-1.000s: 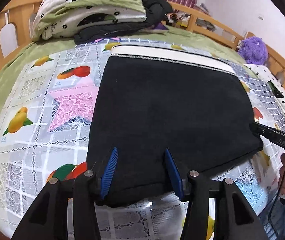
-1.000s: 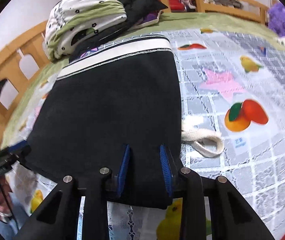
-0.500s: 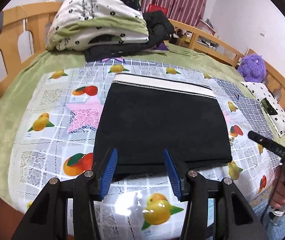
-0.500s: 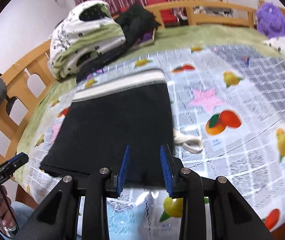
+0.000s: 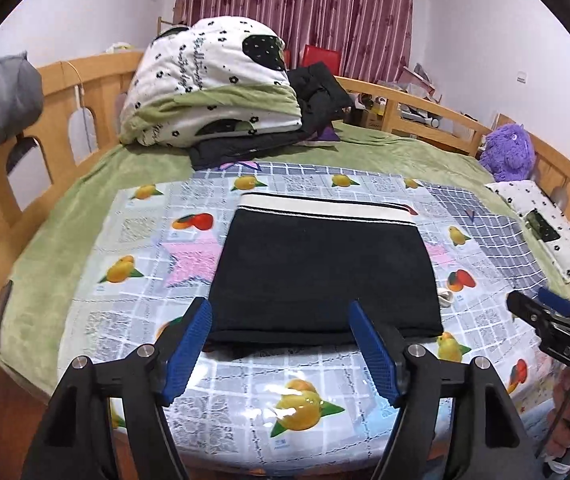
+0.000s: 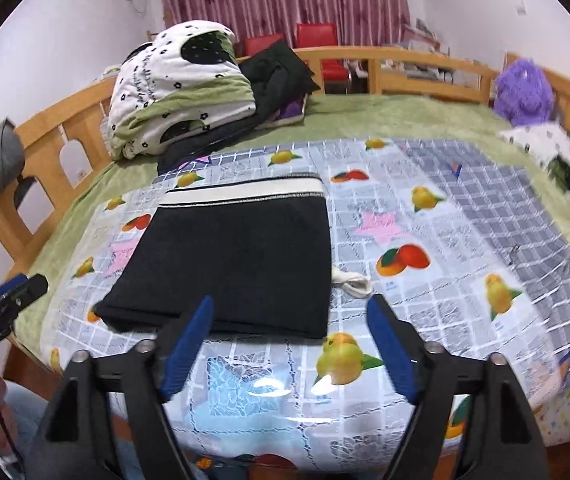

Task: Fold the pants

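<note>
The black pants (image 5: pixel 321 272) lie folded into a flat rectangle on the fruit-print cover, white waistband (image 5: pixel 325 205) at the far edge. They also show in the right wrist view (image 6: pixel 237 256). A white drawstring (image 6: pixel 351 282) pokes out at their right side. My left gripper (image 5: pixel 281 312) is open and empty, held back above the pants' near edge. My right gripper (image 6: pixel 291 306) is open and empty, also back from the near edge. Each gripper shows at the side of the other view, the right one (image 5: pixel 545 312) and the left one (image 6: pixel 13 292).
The fruit-print plastic cover (image 5: pixel 133 248) lies over a green bed with wooden rails (image 5: pixel 65 88). A folded quilt (image 5: pixel 209 84) and dark clothes (image 5: pixel 321 92) sit at the far end. A purple plush toy (image 5: pixel 509 152) and a white pillow with a phone (image 5: pixel 541 228) are at the right.
Both grippers have pulled back and up from the pants' near edge and opened wider. The pants stay folded in place.
</note>
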